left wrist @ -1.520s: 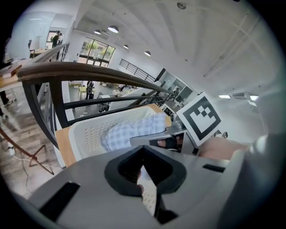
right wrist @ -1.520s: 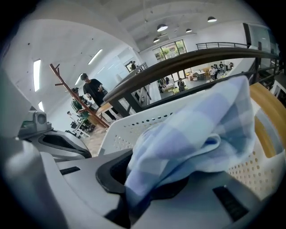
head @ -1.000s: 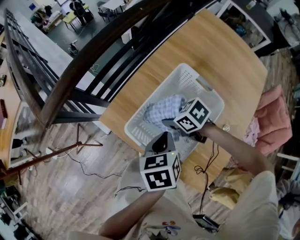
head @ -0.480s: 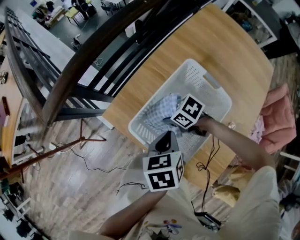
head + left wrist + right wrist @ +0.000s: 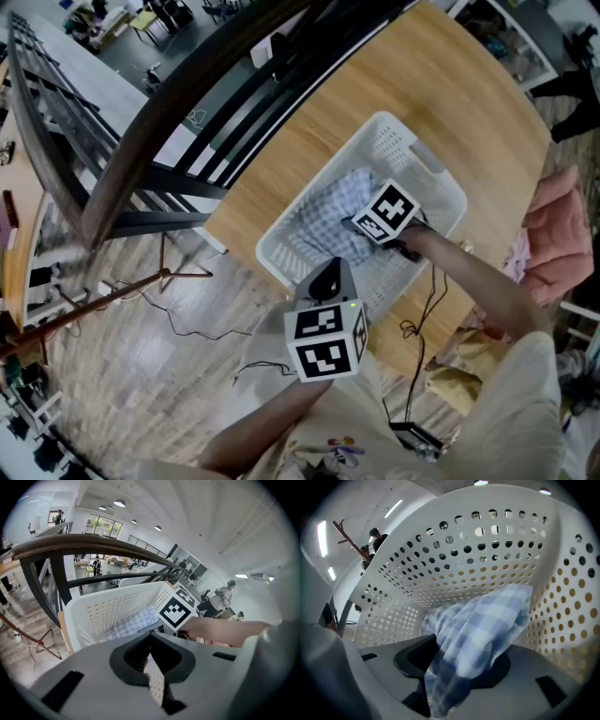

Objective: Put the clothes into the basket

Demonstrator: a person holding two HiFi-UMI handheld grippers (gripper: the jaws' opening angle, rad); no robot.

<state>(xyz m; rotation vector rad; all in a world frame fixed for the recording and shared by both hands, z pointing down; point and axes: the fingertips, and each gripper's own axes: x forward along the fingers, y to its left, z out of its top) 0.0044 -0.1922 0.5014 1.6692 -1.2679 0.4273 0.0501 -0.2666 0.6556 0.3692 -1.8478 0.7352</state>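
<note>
Releasing from right tongs [image 5: 351, 224], spreading now, blue-and-white checked cloth [image 5: 483, 624] draped between them, down inside white perforated plastic basket [image 5: 395, 141] on wooden tabletop [image 5: 309, 131]. Could snag and drag back out on retract. Left tongs [image 5: 328, 278] pressed together, empty, near side.

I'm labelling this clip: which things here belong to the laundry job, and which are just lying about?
Job: white basket; checked cloth; right gripper, jaws opening with the cloth between them; pink garment, perhaps next.
Lying about: black cable; railing.
</note>
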